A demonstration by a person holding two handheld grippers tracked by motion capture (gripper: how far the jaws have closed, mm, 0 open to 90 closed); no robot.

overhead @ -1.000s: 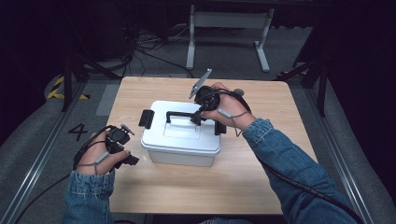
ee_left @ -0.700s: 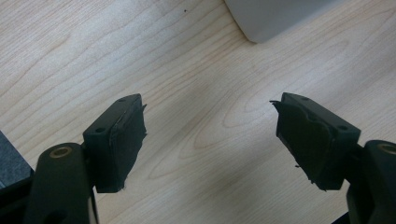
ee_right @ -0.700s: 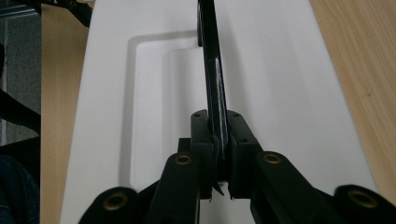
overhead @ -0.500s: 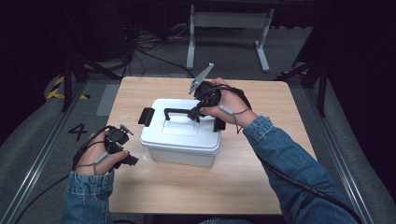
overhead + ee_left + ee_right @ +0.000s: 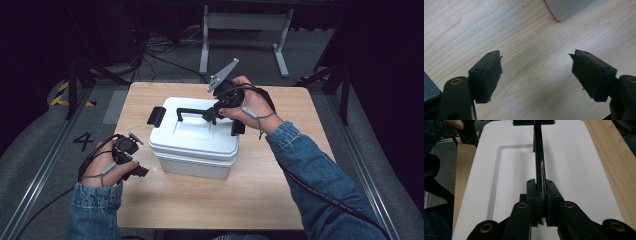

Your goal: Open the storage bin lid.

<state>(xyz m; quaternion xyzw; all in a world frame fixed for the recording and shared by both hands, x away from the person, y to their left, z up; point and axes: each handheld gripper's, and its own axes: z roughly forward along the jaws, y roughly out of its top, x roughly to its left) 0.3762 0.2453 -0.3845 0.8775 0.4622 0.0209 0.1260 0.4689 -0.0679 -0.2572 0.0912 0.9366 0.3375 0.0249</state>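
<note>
The white lidded storage box (image 5: 194,141) sits mid-table, its black carry handle (image 5: 539,157) raised and pinched between the closed jaws of the right gripper (image 5: 541,202). The left gripper (image 5: 536,77) hovers with jaws spread wide above bare wood beside the box's near-left corner. The light wooden table (image 5: 280,200) stands on grey flooring, where cables trail toward a grey metal stand (image 5: 245,22) in a dark room.

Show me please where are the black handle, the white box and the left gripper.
black handle (image 5: 538,157): right gripper view, on its bar ahead of the jaws.
white box (image 5: 192,142): high view, on the lid's front part.
left gripper (image 5: 536,75): left gripper view, midway between its open fingertips.
</note>
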